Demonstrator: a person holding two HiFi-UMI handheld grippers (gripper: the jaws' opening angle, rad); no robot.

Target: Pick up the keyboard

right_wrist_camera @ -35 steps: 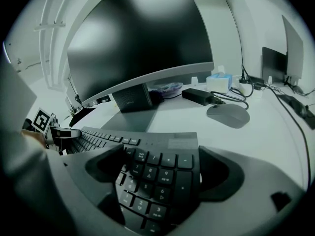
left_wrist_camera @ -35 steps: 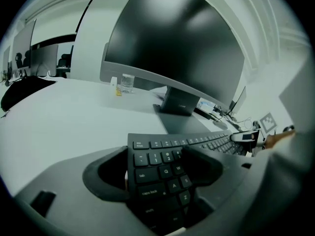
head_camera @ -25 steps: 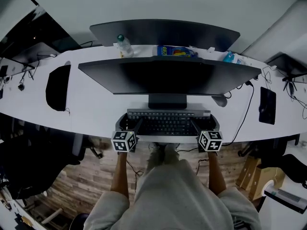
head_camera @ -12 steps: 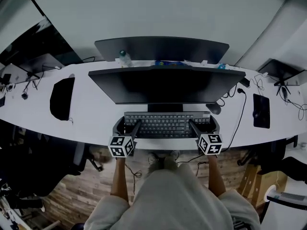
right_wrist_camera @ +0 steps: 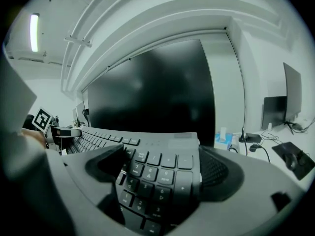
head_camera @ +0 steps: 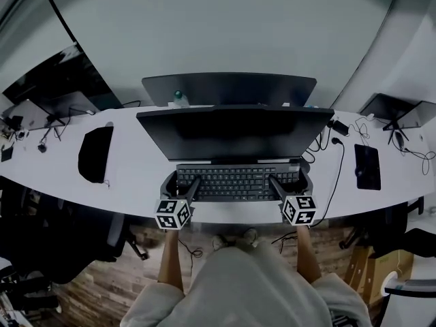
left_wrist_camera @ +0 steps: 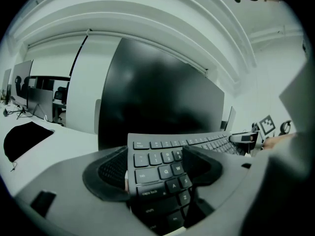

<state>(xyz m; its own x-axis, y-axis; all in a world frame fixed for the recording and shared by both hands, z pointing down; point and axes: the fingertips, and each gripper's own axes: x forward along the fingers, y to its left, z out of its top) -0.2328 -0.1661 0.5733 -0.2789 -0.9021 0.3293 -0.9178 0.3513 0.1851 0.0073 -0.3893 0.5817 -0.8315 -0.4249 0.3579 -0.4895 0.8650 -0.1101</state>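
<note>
A black keyboard (head_camera: 238, 181) lies crosswise in front of the big dark monitor (head_camera: 235, 131) on the white desk (head_camera: 136, 176). My left gripper (head_camera: 178, 182) is shut on the keyboard's left end; one jaw lies over the keys, the other outside the end. My right gripper (head_camera: 293, 181) is shut on the right end in the same way. In the left gripper view the keyboard (left_wrist_camera: 197, 144) runs off to the right between the jaws of the left gripper (left_wrist_camera: 153, 173). In the right gripper view the number pad of the keyboard (right_wrist_camera: 147, 146) sits in the right gripper (right_wrist_camera: 162, 173). The keyboard looks slightly raised.
A second monitor (head_camera: 228, 87) stands behind the first, with a bottle (head_camera: 178, 97) beside it. A black pad (head_camera: 95, 153) lies on the desk at left, another black pad (head_camera: 368, 167) at right. Cables (head_camera: 334, 148) trail near the right end. An office chair (head_camera: 61, 237) stands below left.
The head view has drawn back and up, so the desk looks smaller. Both grippers stay shut on the keyboard's ends. The keyboard now covers the monitor's stand.
</note>
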